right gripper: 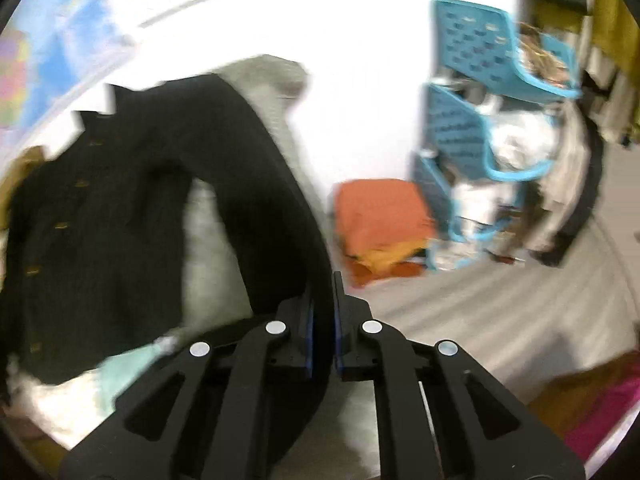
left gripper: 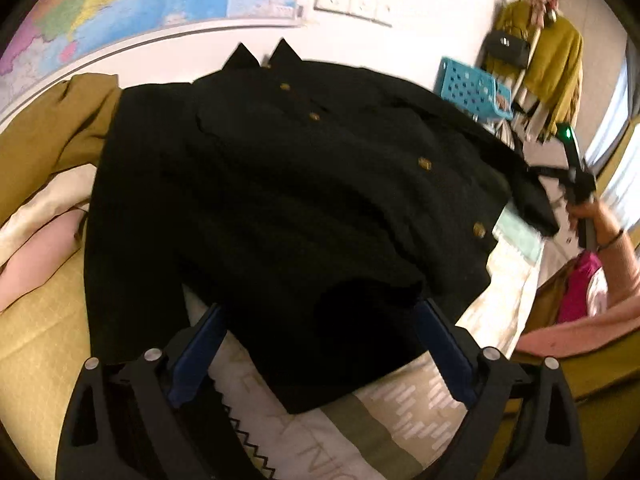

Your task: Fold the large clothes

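A black jacket (left gripper: 304,200) with gold buttons lies spread on the bed, collar toward the wall. My left gripper (left gripper: 320,320) is open, its blue-padded fingers on either side of the jacket's near hem, which lies between them. My right gripper (right gripper: 323,300) is shut on the jacket's black sleeve (right gripper: 280,200) and holds it out to the right, off the bed edge. In the left wrist view the right gripper (left gripper: 576,176) shows at the far right with the sleeve end (left gripper: 532,196) in it. The right view is motion-blurred.
Tan, cream and pink clothes (left gripper: 48,184) are piled at the bed's left. A patterned bedsheet (left gripper: 360,420) lies under the jacket. Blue plastic baskets (right gripper: 492,128) and an orange folded pile (right gripper: 380,220) stand on the floor to the right. A clothes rack (left gripper: 548,60) holds yellow garments.
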